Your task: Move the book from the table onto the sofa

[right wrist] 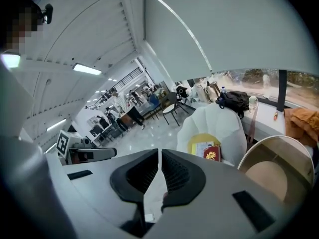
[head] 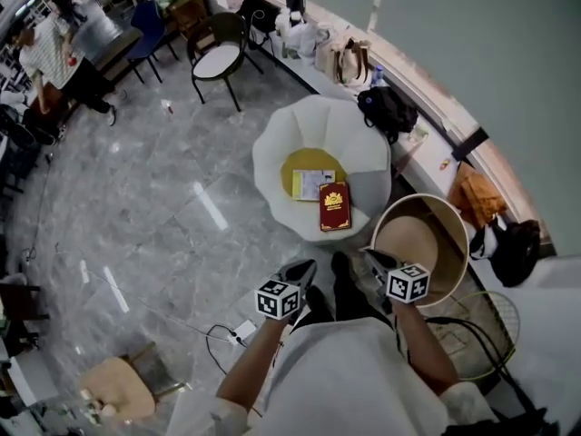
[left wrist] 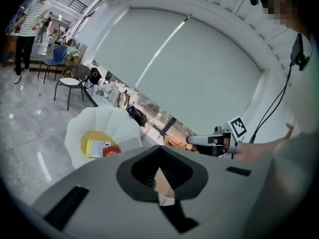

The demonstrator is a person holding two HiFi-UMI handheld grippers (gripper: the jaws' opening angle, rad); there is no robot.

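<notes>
Both the left tongs (head: 304, 266) and the right tongs (head: 372, 255) were closed on nothing, well apart from the red book (head: 334, 206), which lay flat on the sofa (head: 272, 157). It looked stiff and light; pinching a free edge would likely serve.

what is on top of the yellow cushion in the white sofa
A red book and a pale booklet lie next to each other on the yellow cushion, the book reaching past its front edge. Anything beneath them is covered.

No legible text, gold print on red book (head: 334, 207) too small to read
</notes>
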